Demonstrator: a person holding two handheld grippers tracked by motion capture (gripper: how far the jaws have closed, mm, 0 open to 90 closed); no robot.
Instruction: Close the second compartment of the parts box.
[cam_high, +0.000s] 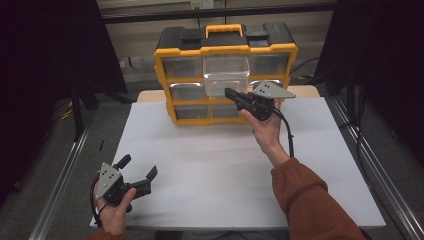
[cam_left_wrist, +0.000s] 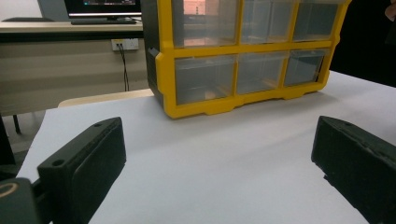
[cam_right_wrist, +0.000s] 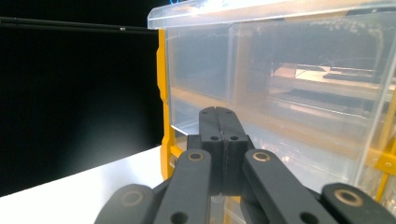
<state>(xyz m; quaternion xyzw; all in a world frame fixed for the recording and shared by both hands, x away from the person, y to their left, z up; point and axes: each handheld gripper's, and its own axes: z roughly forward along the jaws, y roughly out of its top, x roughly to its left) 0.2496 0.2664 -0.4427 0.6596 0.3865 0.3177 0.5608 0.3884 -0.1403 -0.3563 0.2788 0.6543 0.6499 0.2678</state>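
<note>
A yellow-framed organiser (cam_high: 225, 75) with a black top and a yellow carry handle is standing at the 12 o'clock edge of a matte white table sheet (cam_high: 225, 170). Its front is holding rows of clear, glossy plastic drawers with squared corners. One of them, the top middle drawer (cam_high: 226, 75), is sticking out toward the person, well proud of its neighbours; its walls are translucent and faintly frosted, with a thin flared lip along the top.

The right gripper (cam_high: 231, 93) is reaching in from 4 o'clock, its black jaws pressed flat together with no gap between them. In the right gripper view (cam_right_wrist: 219, 116) the closed tips are lying against the lower front of that pulled-out drawer, though whether they are pinching any part of it cannot be told. A grey three-cornered plate with small holes is riding on top, and a black cable is looping down past the person's rust-coloured sleeve (cam_high: 305, 195).

The left gripper (cam_high: 137, 167) is sitting near 7 o'clock on the sheet, held in the person's hand, its jaws spread wide with nothing between them. In the left gripper view (cam_left_wrist: 219, 163) its blocky, matte black pads are framing bare white sheet, with the organiser's lower drawers beyond at 12 o'clock.
</note>
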